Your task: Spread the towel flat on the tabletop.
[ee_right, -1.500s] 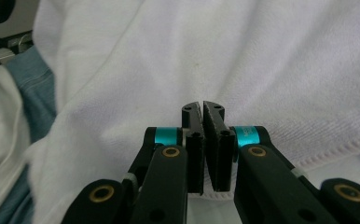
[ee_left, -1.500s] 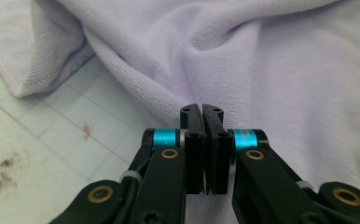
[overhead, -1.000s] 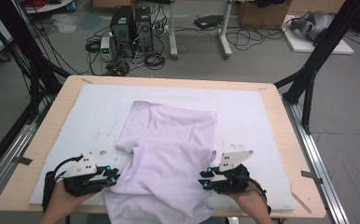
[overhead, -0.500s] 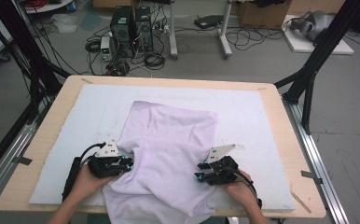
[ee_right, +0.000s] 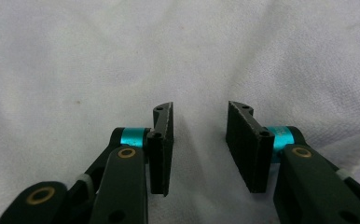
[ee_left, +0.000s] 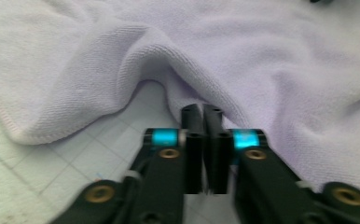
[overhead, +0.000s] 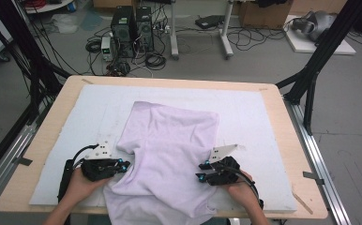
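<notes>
The left gripper (ee_left: 202,116) had just been closing, jaws nearly together at a shirt (overhead: 169,154) fold; whether cloth was caught couldn't be told. The right gripper (ee_right: 200,135) stood apart over the shirt on the mat (overhead: 254,117). Best pinch both edges evenly before lifting.

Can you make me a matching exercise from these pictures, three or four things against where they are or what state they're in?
Things:
1. left tongs
2. right tongs
3. lilac T-shirt
4. computer tower

States or places:
A. on the floor beyond the table
B. spread on the white mat
C. jaws apart over the cloth
D. jaws nearly shut at a fold of the cloth

Pairs: 1-D, 2-C, 3-B, 4-A
</notes>
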Action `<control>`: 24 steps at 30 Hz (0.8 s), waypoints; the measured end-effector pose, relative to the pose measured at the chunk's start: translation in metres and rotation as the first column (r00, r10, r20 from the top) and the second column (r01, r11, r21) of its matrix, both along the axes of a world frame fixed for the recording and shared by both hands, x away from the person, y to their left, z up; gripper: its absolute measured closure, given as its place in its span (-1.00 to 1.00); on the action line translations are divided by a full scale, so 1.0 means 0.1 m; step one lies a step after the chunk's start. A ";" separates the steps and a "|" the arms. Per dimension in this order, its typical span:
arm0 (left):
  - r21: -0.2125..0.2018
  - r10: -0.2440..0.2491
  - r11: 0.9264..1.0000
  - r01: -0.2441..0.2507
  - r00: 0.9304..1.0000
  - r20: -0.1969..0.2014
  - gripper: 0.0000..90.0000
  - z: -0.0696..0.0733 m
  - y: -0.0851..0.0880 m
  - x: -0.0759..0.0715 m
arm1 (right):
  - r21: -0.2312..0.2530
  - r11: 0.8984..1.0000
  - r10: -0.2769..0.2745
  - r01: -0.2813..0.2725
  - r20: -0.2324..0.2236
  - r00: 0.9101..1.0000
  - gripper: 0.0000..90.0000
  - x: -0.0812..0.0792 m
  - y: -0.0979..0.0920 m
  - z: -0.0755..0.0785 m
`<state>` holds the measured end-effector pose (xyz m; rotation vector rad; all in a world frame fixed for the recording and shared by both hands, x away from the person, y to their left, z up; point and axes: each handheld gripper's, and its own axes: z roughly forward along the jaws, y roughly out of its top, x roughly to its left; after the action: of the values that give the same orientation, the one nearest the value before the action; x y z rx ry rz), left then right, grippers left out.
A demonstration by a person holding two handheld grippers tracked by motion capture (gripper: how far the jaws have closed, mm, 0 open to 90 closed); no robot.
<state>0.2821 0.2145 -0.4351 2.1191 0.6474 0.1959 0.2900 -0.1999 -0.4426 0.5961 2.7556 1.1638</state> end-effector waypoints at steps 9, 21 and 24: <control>0.041 -0.029 0.999 0.030 0.999 -0.015 0.66 -0.11 -0.20 0.07 | 0.002 1.000 0.000 0.000 -0.006 1.000 0.36 0.00 0.00 0.00; 0.017 0.054 0.998 -0.055 0.996 0.065 0.94 0.05 0.06 -0.07 | -0.002 1.000 -0.001 0.001 0.006 1.000 0.35 -0.01 0.00 0.00; 0.002 0.089 0.996 -0.090 0.993 0.073 0.94 0.09 0.22 -0.13 | -0.010 1.000 -0.004 0.004 0.010 1.000 0.35 -0.02 0.01 0.00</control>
<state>0.2686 0.2367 -0.4260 2.0792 0.7001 0.3228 0.2879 -0.1989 -0.4422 0.5922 2.7494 1.1478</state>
